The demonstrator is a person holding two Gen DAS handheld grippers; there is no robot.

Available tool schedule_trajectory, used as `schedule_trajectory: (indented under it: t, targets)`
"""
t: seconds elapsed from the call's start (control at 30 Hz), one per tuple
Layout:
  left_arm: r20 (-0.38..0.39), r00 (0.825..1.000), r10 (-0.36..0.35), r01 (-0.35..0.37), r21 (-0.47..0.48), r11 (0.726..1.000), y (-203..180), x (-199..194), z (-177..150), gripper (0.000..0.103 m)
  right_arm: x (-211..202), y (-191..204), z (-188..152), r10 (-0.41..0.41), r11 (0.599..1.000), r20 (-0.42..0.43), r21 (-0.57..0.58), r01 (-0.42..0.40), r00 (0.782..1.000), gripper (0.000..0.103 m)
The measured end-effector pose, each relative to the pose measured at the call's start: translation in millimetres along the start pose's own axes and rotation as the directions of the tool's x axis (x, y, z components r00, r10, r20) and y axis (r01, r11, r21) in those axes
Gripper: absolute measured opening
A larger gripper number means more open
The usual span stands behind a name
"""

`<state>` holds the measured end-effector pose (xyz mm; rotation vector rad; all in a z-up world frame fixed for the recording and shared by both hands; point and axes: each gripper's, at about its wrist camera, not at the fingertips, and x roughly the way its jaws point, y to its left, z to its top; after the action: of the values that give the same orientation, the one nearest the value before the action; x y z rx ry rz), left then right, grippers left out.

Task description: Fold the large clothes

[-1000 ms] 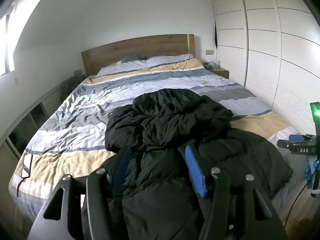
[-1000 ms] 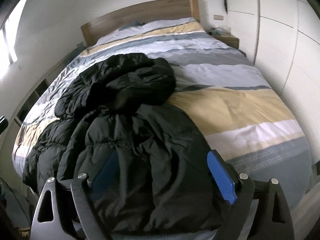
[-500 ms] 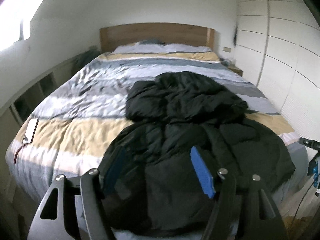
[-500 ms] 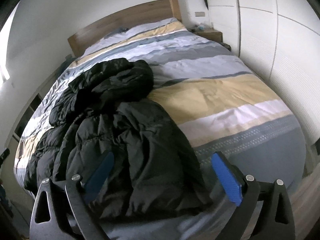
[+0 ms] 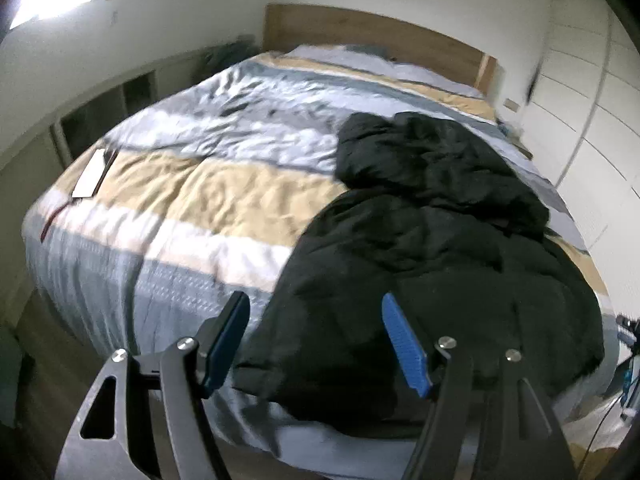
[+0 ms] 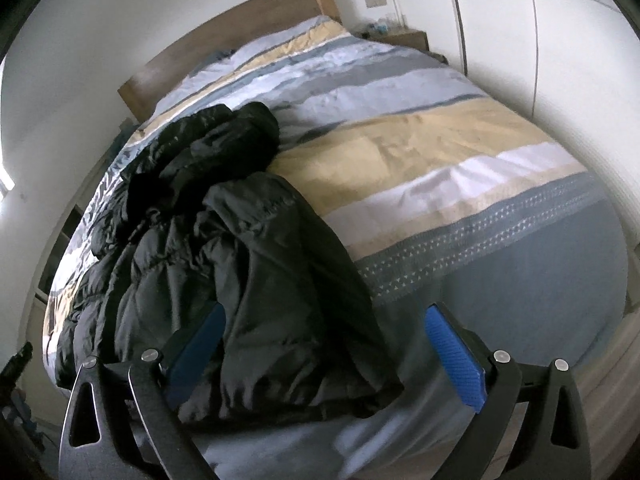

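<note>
Jacket: the black puffer jacket (image 5: 432,248) lies crumpled on the striped bed (image 5: 192,200), bunched toward the headboard, hem at the foot edge nearest me.
Long axis: it runs away from me, hem close and the rumpled hood end far — so both my grippers face its short bottom edge.
Left gripper (image 5: 316,336): jaws spread and just been opening, nothing pinched; the hem's left corner sits just ahead, between the pads' lines of sight, not touched.
Right gripper (image 6: 324,356): jaws stretched about as wide as they go, just been opening too, empty — the hem's right corner hangs below them, apart from both pads.
Nearer hand: hard to call; each seems close to its own corner.
Next, I judge: 2 corners, 2 grippers, drop onto the hem.
</note>
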<state>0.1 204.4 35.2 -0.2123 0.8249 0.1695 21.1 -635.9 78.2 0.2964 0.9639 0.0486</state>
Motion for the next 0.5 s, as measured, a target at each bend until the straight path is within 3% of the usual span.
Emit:
schedule_trajectory:
  t: [0.27, 0.37, 0.5]
  targets:
    - [-0.057, 0.998, -0.015, 0.01, -0.085, 0.996, 43, 42, 2, 0.068, 34, -7, 0, 0.013, 1.0, -0.063, 0.021, -0.012, 0.998, 0.099]
    - [-0.089, 0.992, -0.086, 0.077, -0.096, 0.992, 48, 59, 3, 0.068, 45, -6, 3, 0.024, 1.0, -0.078, 0.018, -0.023, 0.997, 0.099]
    - [-0.147, 0.97, -0.194, 0.181, -0.099, 0.978, 49, 89, 6, 0.068, 56, -5, 6, 0.052, 0.999, -0.097, 0.014, -0.051, 0.994, 0.099]
